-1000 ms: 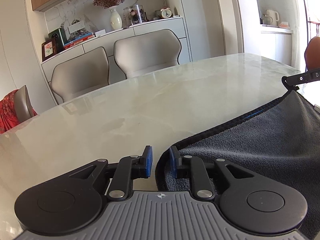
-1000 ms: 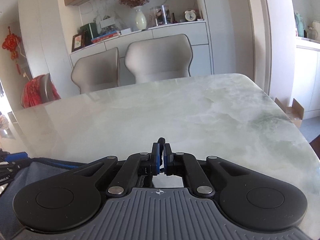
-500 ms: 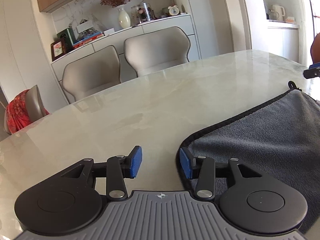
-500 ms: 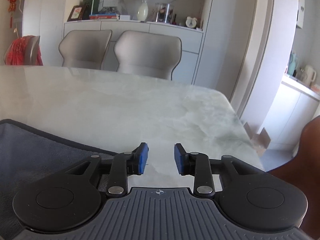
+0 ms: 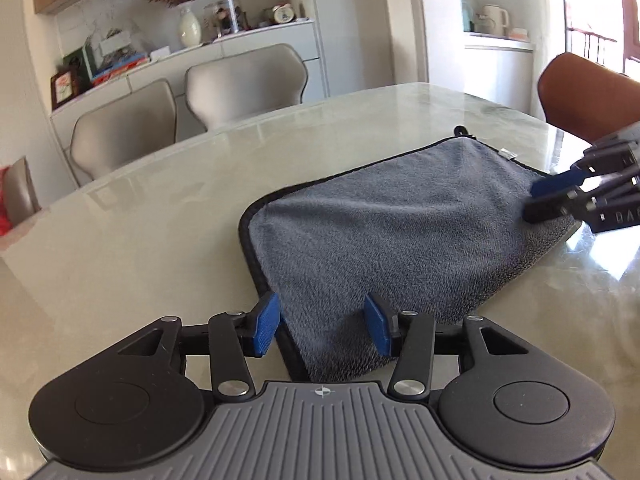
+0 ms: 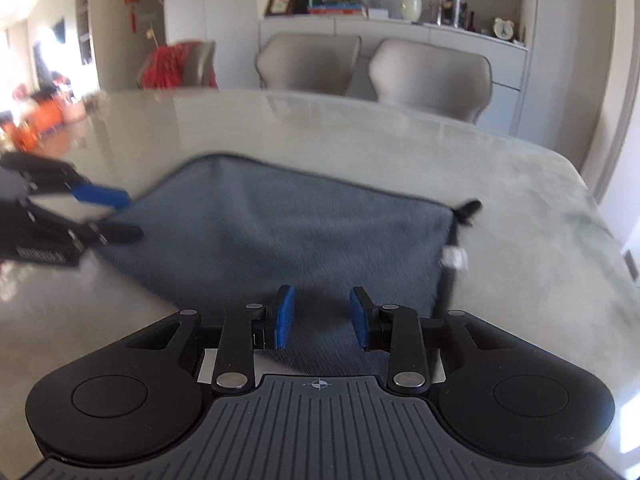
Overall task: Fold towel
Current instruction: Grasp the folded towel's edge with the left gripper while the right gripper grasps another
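A grey towel (image 5: 392, 236) lies folded flat on a pale marble table (image 5: 152, 216), filling the centre and right of the left wrist view. The left gripper (image 5: 322, 330), its jaws just opened wider, stands at the bottom centre with blue pads apart over the towel's near corner, pressing on nothing. At the right edge of that view the right gripper (image 5: 540, 200) hovers at the towel's far side, its jaws parted with nothing held; its own camera shows the pads apart above the cloth. A black hanging loop (image 6: 469, 210) and a white label (image 6: 454, 258) mark the towel's right-hand edge in the right wrist view. Beyond the table, two beige chairs (image 5: 188, 108) stand before a white sideboard (image 5: 256, 40) bearing a vase (image 5: 188, 30) of dried flowers, a clock (image 5: 283, 13) and a framed picture (image 5: 62, 88). A brown chair (image 5: 580, 96) sits at upper right.
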Motion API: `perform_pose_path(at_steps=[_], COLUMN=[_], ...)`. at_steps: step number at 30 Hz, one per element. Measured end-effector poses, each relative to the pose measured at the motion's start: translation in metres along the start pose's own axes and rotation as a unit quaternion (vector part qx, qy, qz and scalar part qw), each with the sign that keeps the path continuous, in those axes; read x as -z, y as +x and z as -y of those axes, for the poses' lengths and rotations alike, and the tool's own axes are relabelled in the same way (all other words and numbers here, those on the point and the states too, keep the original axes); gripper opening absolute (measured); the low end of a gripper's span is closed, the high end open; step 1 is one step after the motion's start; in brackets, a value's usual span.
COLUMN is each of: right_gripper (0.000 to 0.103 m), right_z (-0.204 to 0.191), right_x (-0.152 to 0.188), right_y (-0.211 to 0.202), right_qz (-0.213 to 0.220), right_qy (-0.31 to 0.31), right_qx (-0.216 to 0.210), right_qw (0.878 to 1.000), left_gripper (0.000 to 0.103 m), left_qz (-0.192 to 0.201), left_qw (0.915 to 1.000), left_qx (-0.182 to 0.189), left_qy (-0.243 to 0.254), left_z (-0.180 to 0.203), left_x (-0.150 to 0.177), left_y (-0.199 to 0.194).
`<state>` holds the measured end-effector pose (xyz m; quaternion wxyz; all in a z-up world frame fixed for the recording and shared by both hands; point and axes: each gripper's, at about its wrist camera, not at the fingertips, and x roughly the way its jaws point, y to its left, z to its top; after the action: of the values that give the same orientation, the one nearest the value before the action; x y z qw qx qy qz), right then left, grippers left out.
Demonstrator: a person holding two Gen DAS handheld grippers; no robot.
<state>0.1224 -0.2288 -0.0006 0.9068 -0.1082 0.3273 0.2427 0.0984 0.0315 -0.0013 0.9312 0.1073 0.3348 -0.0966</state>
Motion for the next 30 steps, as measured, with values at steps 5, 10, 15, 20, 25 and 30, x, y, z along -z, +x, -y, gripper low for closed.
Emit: perform_pose_path(at_steps=[5, 10, 15, 20, 25, 30], right_gripper=[0.034, 0.038, 0.040, 0.040, 0.041, 0.041], right_z=[0.006, -0.001, 0.002, 0.002, 0.003, 0.004], right_x=[0.015, 0.022, 0.025, 0.029, 0.031, 0.032], right_y=[-0.015, -0.018, -0.017, -0.018, -0.018, -0.018], right_qz=[0.007, 0.019, 0.028, 0.036, 0.038, 0.038], right_qy=[0.001, -0.017, -0.004, -0.002, 0.003, 0.005], right_qx=[0.024, 0.043, 0.043, 0.044, 0.041, 0.040], right_qw=[1.000, 0.999, 0.999, 0.998, 0.998, 0.998], left_gripper=[0.055, 0.060, 0.061, 0.062, 0.067, 0.067], left_qz=[0.000, -0.002, -0.012, -0.026, -0.035, -0.040], left_qw=[0.9991, 0.9867, 0.9557, 0.9399, 0.9325, 0.9299], left_qx=[-0.017, 0.005, 0.060, 0.079, 0.087, 0.091], left_qy=[-0.040, -0.163, -0.288, -0.331, -0.349, -0.354], left_z=[-0.012, -0.032, -0.053, -0.057, -0.056, -0.057], left_x=[0.012, 0.026, 0.033, 0.024, 0.018, 0.015], left_y=[-0.017, -0.035, -0.035, -0.021, -0.011, -0.003])
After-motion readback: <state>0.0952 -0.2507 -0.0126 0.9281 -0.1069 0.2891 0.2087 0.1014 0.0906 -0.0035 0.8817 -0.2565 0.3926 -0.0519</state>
